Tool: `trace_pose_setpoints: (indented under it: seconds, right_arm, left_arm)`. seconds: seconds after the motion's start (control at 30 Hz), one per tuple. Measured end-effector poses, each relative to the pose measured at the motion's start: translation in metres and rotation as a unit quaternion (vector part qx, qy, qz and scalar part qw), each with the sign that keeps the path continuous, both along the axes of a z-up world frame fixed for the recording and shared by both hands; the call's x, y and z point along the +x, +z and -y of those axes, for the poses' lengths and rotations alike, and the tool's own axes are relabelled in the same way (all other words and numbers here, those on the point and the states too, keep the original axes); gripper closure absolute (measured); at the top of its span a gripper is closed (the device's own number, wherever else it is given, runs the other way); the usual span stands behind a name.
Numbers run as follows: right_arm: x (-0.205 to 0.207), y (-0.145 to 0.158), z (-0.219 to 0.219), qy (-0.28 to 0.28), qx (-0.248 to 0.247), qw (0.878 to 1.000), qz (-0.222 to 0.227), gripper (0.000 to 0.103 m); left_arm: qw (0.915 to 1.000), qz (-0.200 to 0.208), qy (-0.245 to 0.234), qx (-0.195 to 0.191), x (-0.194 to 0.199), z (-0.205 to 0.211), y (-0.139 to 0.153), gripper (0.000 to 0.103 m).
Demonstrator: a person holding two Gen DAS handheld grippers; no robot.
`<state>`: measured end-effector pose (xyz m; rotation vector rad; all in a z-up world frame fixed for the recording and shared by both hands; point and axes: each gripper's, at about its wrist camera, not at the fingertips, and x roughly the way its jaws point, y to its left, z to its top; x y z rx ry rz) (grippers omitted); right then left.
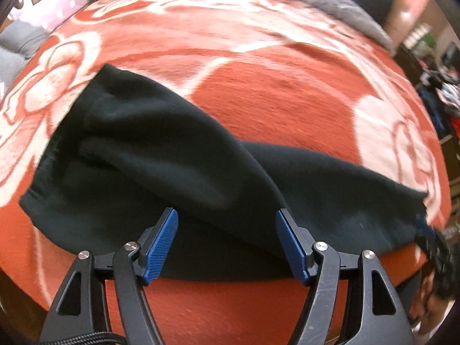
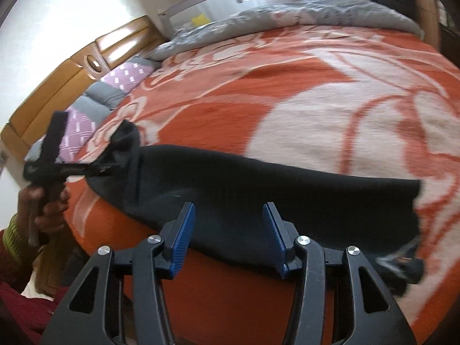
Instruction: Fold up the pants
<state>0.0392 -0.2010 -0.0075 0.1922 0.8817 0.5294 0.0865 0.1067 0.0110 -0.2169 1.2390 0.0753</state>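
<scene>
Both grippers' blue ribbed fingers stand apart, empty, above the folded dark-green fleece pants; next fold needs fresh grips.

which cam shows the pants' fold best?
Left wrist: the pants fill the frame, one layer visibly lapped over the other on the blanket. Right wrist sees the pants edge-on, a flat dark strip, overlap barely readable.
</scene>
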Motion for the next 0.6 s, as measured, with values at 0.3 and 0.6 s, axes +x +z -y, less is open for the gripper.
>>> trace_pose_setpoints:
  seconds: [0.3, 0.6]
  right_arm:
    - [0.023, -0.003, -0.089, 0.107, 0.012, 0.994, -0.012, 0.053]
    - [0.045, -0.024, -0.158, 0.190, 0.002, 0.981, -0.035, 0.053]
  left_arm:
    - [0.9925, -0.097, 0.074, 0.010, 0.091, -0.043, 0.002, 0.032]
    - [0.9727, -0.211, 0.088, 0.044, 0.152, -0.066, -0.046, 0.032]
